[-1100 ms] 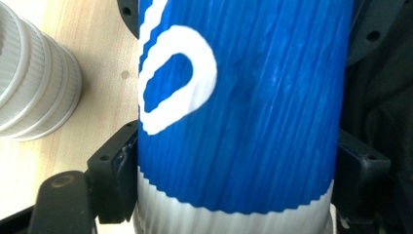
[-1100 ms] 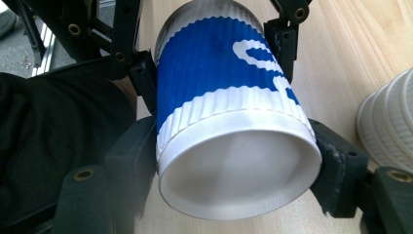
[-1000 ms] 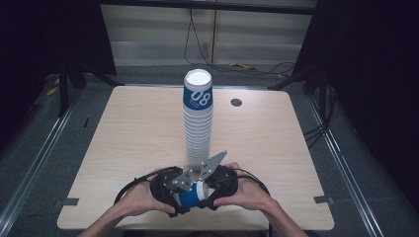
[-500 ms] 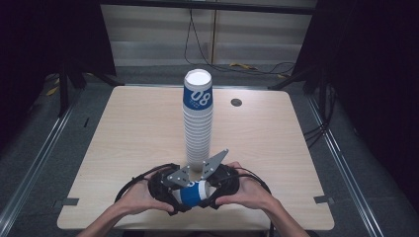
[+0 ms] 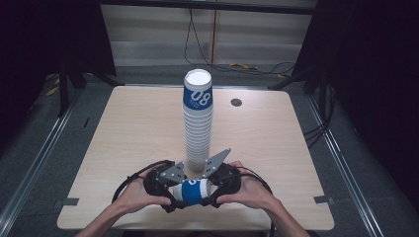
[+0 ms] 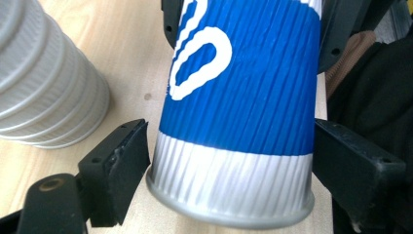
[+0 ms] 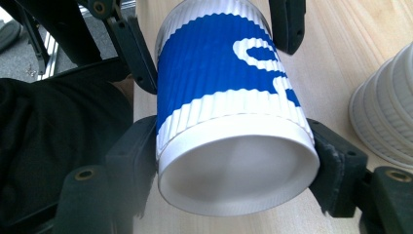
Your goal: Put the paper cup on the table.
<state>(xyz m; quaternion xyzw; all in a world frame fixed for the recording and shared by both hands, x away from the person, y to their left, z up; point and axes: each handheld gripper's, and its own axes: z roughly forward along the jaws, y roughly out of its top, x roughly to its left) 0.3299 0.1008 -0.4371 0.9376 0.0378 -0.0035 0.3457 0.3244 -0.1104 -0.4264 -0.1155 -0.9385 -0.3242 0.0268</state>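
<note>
Both grippers are clamped on one blue-and-white paper cup, lying sideways just above the near edge of the tabletop: the left gripper pinches the rim end, the right gripper the closed base end. Just behind them rises the tall stack of cups. I'd judge the cup is picked but not yet on the stack; turning and placing it remain.
</note>
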